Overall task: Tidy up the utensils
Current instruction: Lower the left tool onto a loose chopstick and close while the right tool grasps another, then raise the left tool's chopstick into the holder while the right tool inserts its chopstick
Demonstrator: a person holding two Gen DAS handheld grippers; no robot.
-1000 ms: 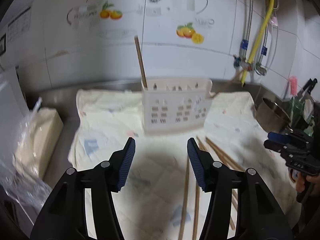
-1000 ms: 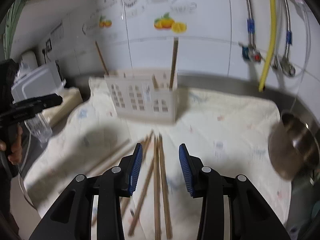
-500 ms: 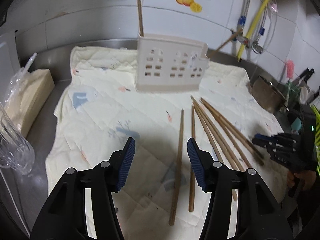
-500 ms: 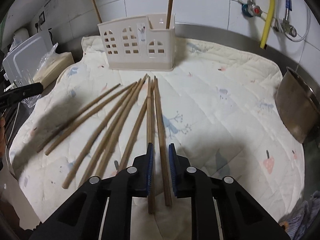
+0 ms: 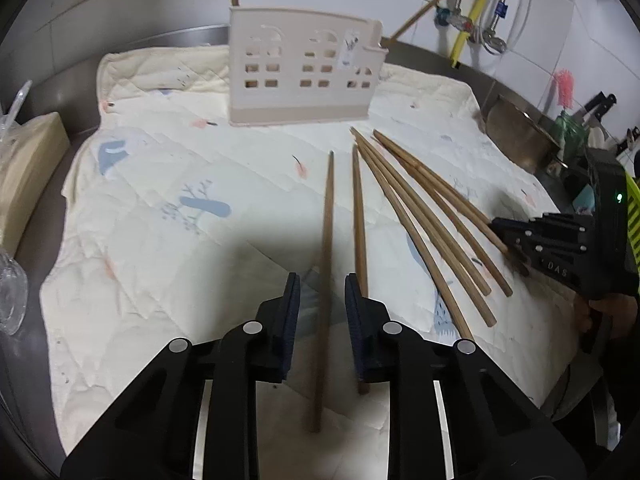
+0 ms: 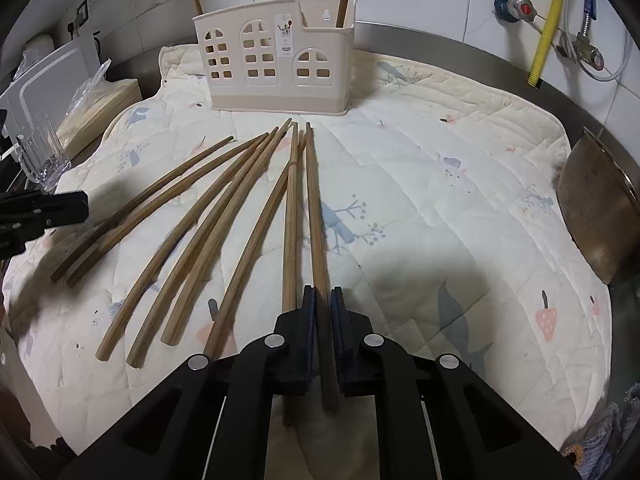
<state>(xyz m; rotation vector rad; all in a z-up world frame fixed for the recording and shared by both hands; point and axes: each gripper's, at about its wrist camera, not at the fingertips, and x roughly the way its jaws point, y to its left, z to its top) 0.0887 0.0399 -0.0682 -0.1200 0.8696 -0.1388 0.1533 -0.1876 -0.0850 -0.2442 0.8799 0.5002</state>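
Note:
Several wooden chopsticks lie fanned on a quilted cloth in front of a beige utensil holder, which has two chopsticks standing in it. My left gripper is low over the cloth and its jaws are closing around the leftmost chopstick; a small gap still shows on each side of it. My right gripper is shut on the rightmost chopstick, near its thick end. Each gripper shows at the edge of the other's view: the right gripper and the left gripper.
A metal bowl sits off the cloth's right edge. A clear glass and a wrapped beige block stand at the left. A yellow hose and pipes run down the tiled wall behind.
Both grippers dropped toward the cloth and tilted down. The right jaws closed onto the rightmost chopstick. The left jaws narrowed around the leftmost one.

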